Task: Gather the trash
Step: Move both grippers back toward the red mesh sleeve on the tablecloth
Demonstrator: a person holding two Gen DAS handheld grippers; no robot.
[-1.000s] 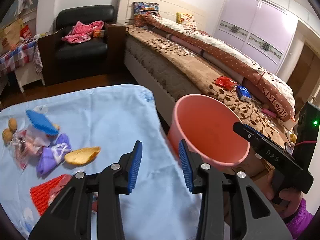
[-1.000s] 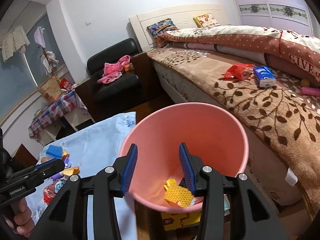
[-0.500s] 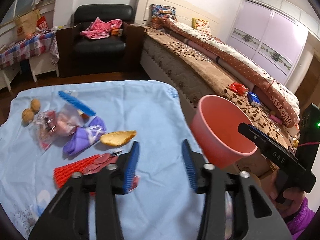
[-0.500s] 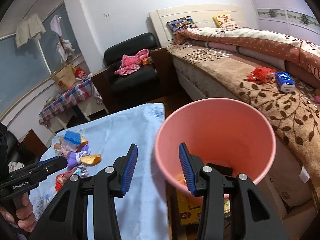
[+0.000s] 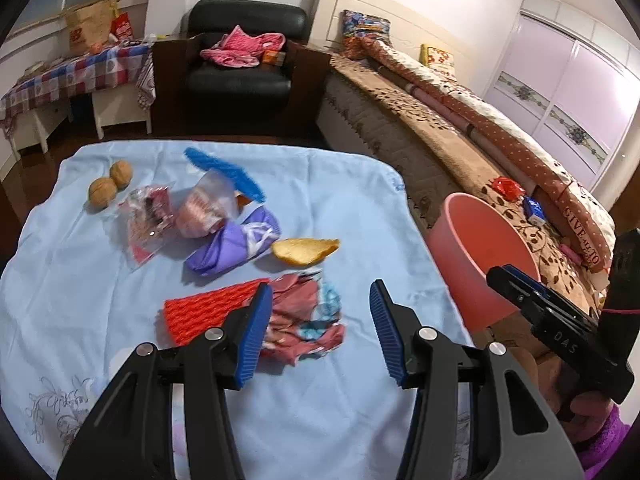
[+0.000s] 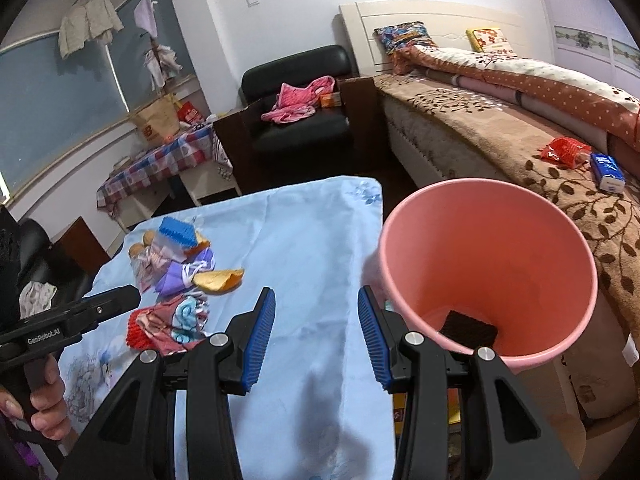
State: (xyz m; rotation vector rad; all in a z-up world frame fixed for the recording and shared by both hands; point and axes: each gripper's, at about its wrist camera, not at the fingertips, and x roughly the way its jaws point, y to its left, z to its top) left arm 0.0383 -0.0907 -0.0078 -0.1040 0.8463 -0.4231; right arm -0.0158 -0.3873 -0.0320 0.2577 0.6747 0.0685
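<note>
Trash lies on the light blue tablecloth (image 5: 340,200): a red foam net (image 5: 208,308), a crumpled pink and blue wrapper (image 5: 308,316), a yellow peel (image 5: 304,250), a purple wrapper (image 5: 236,242), a clear bag (image 5: 150,220), a blue foam net (image 5: 224,170) and two walnuts (image 5: 108,184). My left gripper (image 5: 320,332) is open and empty, just above the crumpled wrapper. A pink bucket (image 6: 488,264) stands off the table's right edge. My right gripper (image 6: 316,340) is open and empty over the cloth (image 6: 304,248), left of the bucket.
A bed (image 5: 460,136) with a brown blanket runs along the right, with a red packet (image 5: 506,188) and a blue packet (image 5: 534,208) on it. A black armchair (image 5: 240,60) with pink clothes stands behind the table. A checked side table (image 5: 72,76) is far left.
Both grippers have swung left, away from the bucket and over the table. The left one now hangs above the crumpled wrapper. The yellow net in the bucket is out of sight.
</note>
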